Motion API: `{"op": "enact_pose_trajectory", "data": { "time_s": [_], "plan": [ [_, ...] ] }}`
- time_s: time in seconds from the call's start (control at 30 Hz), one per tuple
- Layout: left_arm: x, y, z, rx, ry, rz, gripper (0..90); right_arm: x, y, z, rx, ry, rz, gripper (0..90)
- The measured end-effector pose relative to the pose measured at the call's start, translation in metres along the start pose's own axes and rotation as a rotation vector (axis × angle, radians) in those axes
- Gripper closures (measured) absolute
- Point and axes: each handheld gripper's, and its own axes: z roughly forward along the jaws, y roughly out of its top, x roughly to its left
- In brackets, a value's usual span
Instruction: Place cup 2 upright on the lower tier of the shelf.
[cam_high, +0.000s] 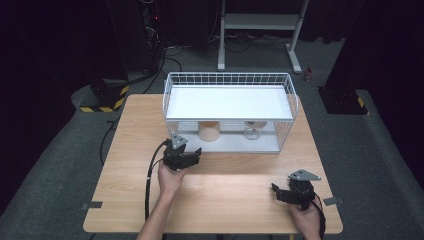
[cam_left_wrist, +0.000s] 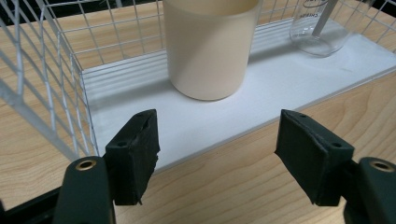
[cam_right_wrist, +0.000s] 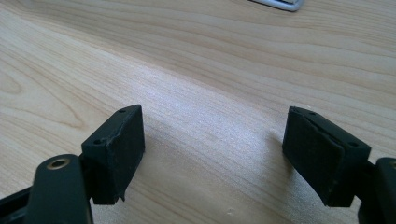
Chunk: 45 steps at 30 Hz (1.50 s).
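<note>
Left gripper view: my left gripper gapes empty, just short of the cream cup standing on the wire basket floor beside a glass beaker. High view adds my right gripper, parted over bare table.

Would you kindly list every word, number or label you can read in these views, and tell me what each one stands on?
Glass flask: grey print near its top, cropped and too blurred to read.
Beige cup: no text.
Wire basket: no text.
Grippers and table: no text.
</note>
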Motion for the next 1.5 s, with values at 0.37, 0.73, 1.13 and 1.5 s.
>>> {"op": "enact_pose_trajectory", "data": {
  "time_s": [0.37,0.73,1.13,1.5],
  "plan": [
    [0.004,-0.004,-0.011,-0.008,-0.012,-0.015,28.2,0.0,0.0,0.0,0.0,-0.001,-0.003,21.0],
    [0.007,-0.012,-0.024,-0.012,-0.002,-0.014,27.2,0.0,0.0,0.0,0.0,0.0,0.0,21.0],
    [0.008,-0.018,-0.034,-0.025,-0.013,-0.031,26.1,0.0,0.0,0.0,0.0,0.0,0.0,21.0],
    [0.009,-0.023,-0.045,-0.034,-0.015,-0.037,25.5,0.0,0.0,0.0,0.0,-0.001,-0.001,21.0]
  ]
}}
